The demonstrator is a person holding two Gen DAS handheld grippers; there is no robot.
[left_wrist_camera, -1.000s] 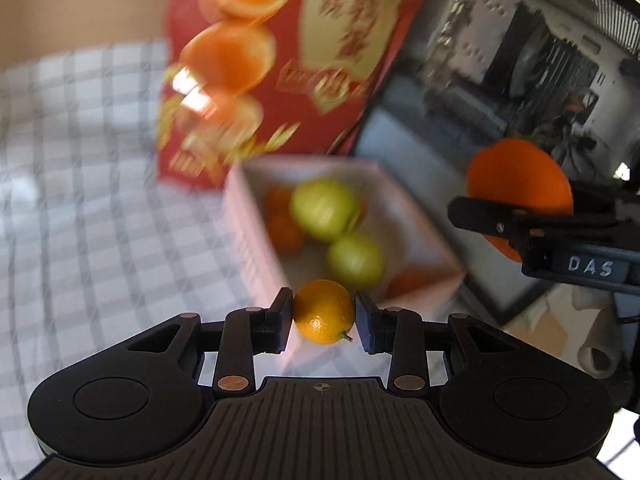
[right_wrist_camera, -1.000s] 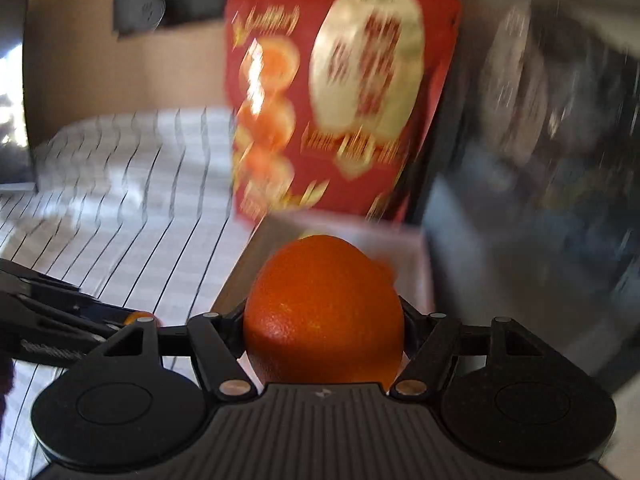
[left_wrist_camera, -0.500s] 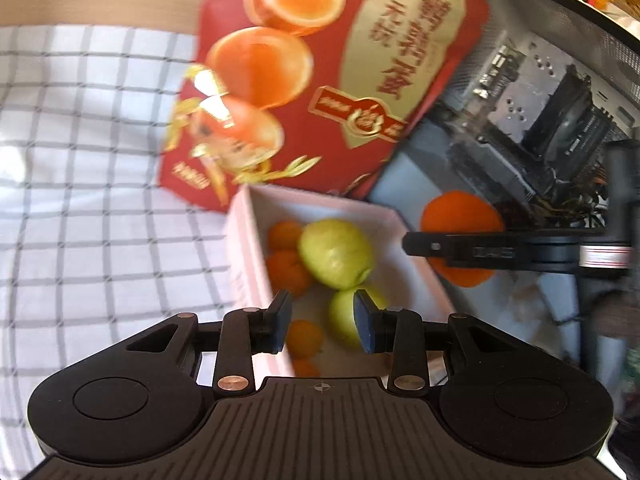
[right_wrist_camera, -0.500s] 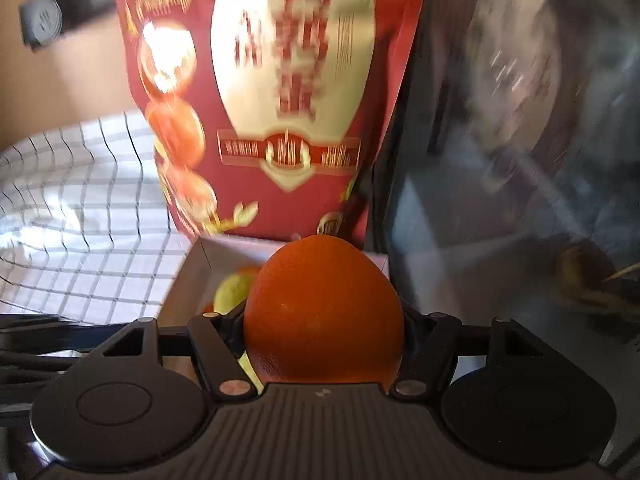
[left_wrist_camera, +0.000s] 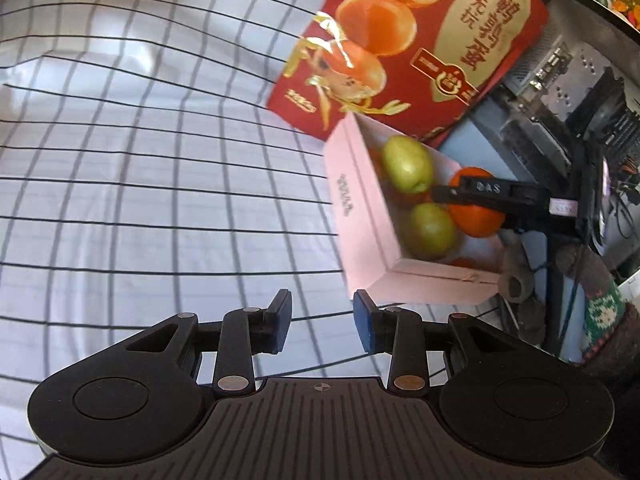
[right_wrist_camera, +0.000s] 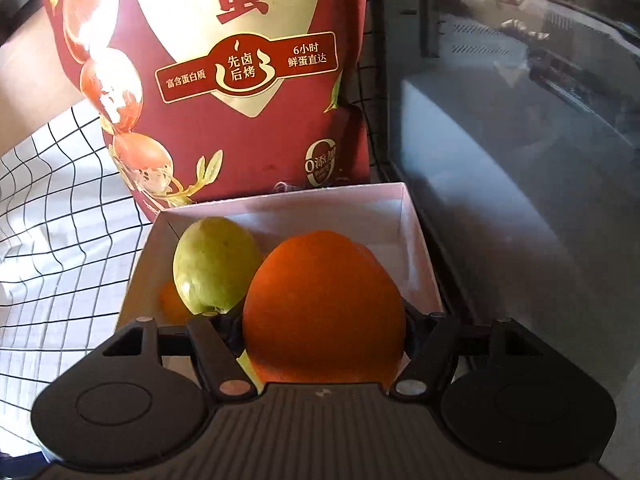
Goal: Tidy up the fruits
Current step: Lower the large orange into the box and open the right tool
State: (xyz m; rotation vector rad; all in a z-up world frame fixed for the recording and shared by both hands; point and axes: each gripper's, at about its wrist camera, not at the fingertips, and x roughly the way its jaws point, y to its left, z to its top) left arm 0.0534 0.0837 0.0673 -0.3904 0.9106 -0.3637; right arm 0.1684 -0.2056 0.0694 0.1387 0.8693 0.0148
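Orange above the pink box
The right gripper (right_wrist_camera: 324, 320) held the big orange (right_wrist_camera: 320, 304) just over the pink box (right_wrist_camera: 416, 240); the left gripper (left_wrist_camera: 322, 320) was narrow, empty, off to the side.

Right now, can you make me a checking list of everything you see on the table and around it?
Surface: white checked tablecloth, wrinkled.
Job's things: pink box holding two green fruits, small oranges; big orange.
Clutter: red egg snack bag standing behind the box.
Tools: left tool open, holding nothing; right tool shut on the big orange, over the box.
Cables: wires by the computer case.
Surroundings: open computer case, knitted sleeve.
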